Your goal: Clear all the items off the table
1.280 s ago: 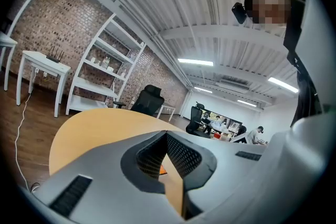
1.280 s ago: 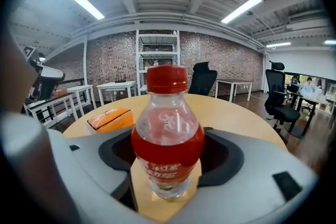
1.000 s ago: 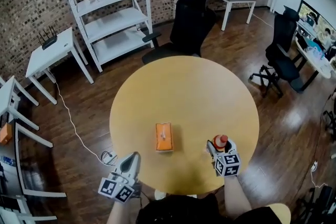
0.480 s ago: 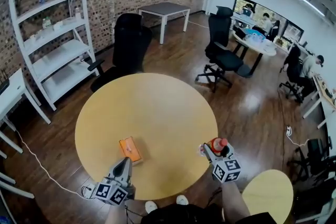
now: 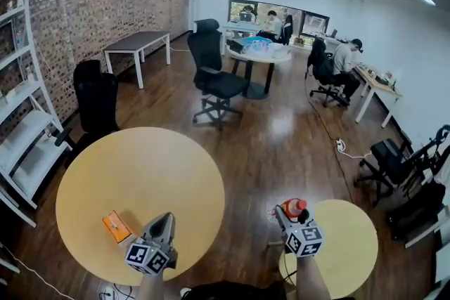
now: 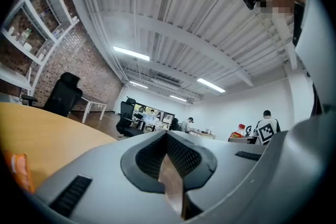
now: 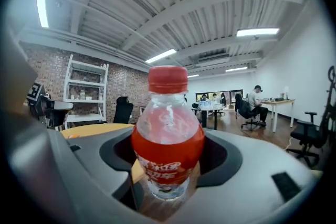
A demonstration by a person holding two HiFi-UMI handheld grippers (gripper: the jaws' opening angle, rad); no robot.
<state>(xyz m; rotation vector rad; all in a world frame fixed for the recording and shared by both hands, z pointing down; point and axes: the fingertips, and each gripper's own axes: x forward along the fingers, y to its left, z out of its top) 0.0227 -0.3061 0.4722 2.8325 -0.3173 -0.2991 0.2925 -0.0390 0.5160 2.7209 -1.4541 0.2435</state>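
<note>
**Packet lay left of the closed left gripper; bottle clamped in the right**

Packet (image 5: pixel 116 226), orange, lay flat on the large table (image 5: pixel 140 165), near the rim closest to the person. Its long axis ran diagonally, up-left to down-right in the head view. The left gripper (image 5: pixel 164 217) hung just right of the packet, over the same table. Its jaws were pressed together with nothing between them. This gripper was much the nearer of the two to the packet. It would probably have to open and swing left before any pickup.

The right gripper (image 5: pixel 282 210) pinched the bottle (image 5: pixel 294 209) at the label, with the red cap up and the bottle upright. It was well clear of the large table, at the left rim of the small table (image 5: pixel 348 235). Whether the bottle stood over that top could not be told.
</note>
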